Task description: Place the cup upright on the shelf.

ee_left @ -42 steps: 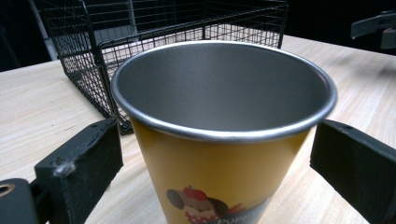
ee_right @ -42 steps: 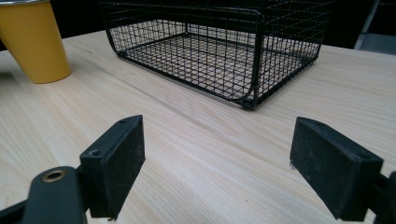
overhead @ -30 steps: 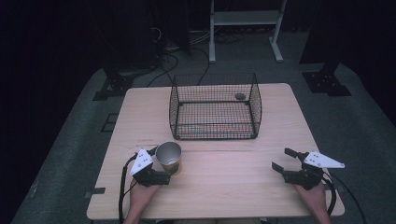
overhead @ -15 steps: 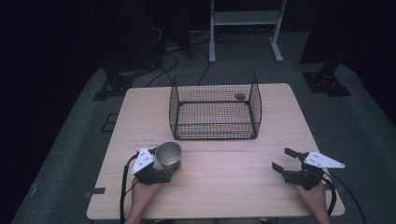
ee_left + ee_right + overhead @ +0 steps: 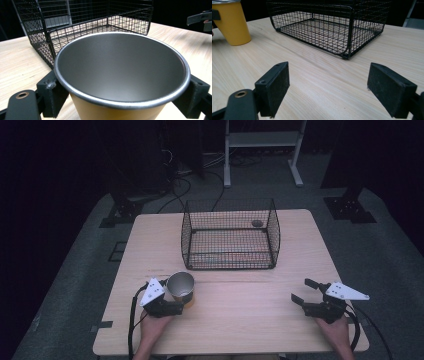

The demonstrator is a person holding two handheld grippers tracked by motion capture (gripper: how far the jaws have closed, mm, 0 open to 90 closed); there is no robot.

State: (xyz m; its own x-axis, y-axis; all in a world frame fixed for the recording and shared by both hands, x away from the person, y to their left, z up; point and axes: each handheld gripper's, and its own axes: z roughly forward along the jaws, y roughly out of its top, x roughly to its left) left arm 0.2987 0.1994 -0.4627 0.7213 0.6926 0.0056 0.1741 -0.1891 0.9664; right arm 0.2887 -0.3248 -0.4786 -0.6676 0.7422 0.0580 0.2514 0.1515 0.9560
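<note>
The wooden table (image 5: pixel 235 320) lies in front of me, pale and bare over most of its near half. Toward its far side, about midway across, sits the black wire basket (image 5: pixel 230 236), its near side lower than the others; a small dark round thing (image 5: pixel 257 223) lies by its far right corner, too small to tell what it is. Near the left front of the table stands my yellow cup (image 5: pixel 180 288), upright on the wood, its grey metal inside open to the top, well short of the basket. My left gripper (image 5: pixel 176 306) has the cup clamped between its jaws, one pad pressed on each side of the wall just under the rim. My right gripper (image 5: pixel 305 291) rests near the right front, jaws spread wide with nothing between them.
</note>
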